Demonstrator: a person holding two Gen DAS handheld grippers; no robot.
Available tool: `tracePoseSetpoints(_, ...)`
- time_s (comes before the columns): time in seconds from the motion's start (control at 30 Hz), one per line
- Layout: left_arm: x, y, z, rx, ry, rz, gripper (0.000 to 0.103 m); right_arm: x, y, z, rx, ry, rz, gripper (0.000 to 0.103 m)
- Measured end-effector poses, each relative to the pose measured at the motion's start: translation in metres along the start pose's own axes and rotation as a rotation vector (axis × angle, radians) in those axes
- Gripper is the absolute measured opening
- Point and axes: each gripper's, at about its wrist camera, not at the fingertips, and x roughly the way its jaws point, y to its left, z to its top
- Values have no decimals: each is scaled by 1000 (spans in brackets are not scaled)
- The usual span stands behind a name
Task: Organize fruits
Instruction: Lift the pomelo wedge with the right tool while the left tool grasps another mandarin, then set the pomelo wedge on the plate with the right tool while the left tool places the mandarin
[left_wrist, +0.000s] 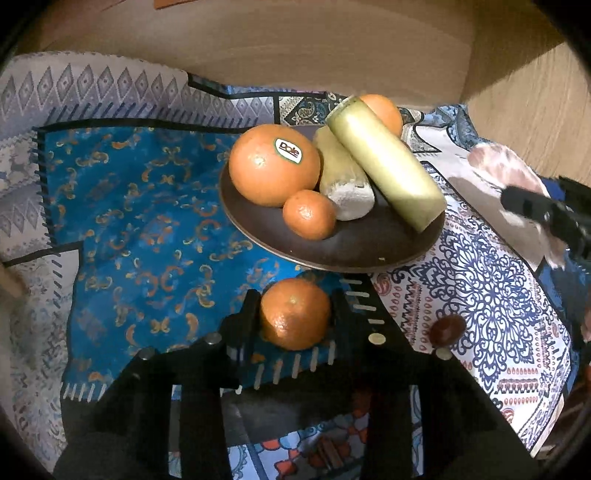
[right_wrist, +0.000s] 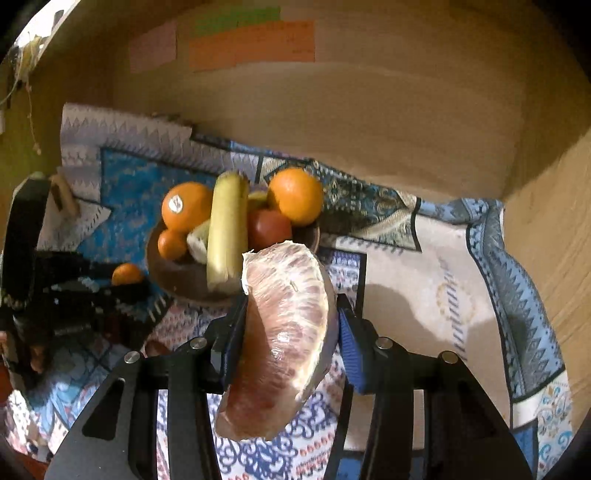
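Observation:
My left gripper (left_wrist: 295, 314) is shut on a small mandarin (left_wrist: 294, 314), just in front of the dark brown plate (left_wrist: 354, 251). The plate holds a large Dole orange (left_wrist: 274, 164), a small mandarin (left_wrist: 309, 214), two pale green cut stalks (left_wrist: 386, 162) and another orange (left_wrist: 382, 112) behind. My right gripper (right_wrist: 291, 325) is shut on a peeled pink pomelo segment (right_wrist: 284, 332), held to the right of the plate (right_wrist: 173, 280). The segment also shows in the left wrist view (left_wrist: 506, 192). A red fruit (right_wrist: 269, 227) lies in the plate.
A patterned blue and white cloth (left_wrist: 140, 221) covers the surface. Wooden walls (right_wrist: 369, 122) rise behind and to the right. A small brown object (left_wrist: 447, 329) lies on the cloth right of my left gripper.

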Motion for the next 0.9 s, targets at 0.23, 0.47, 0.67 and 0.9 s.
tracePoseSetpoints(0.23, -21, 4, 8, -12, -48, 1, 38, 9, -3, 17, -2, -16, 27, 43)
tracePoseSetpoints(0.47, -29, -7, 27, 12, -90, -23, 38, 24, 1, 37, -26, -28, 62, 43)
tracePoseSetpoints(0.67, -21, -18, 37, 20, -85, -41, 38, 32, 3, 50, -61, -42, 91, 43)
tracePoseSetpoints(0.9, 0, -29, 45, 38, -63, -61, 38, 54, -3, 58, -38, -15, 130, 43)
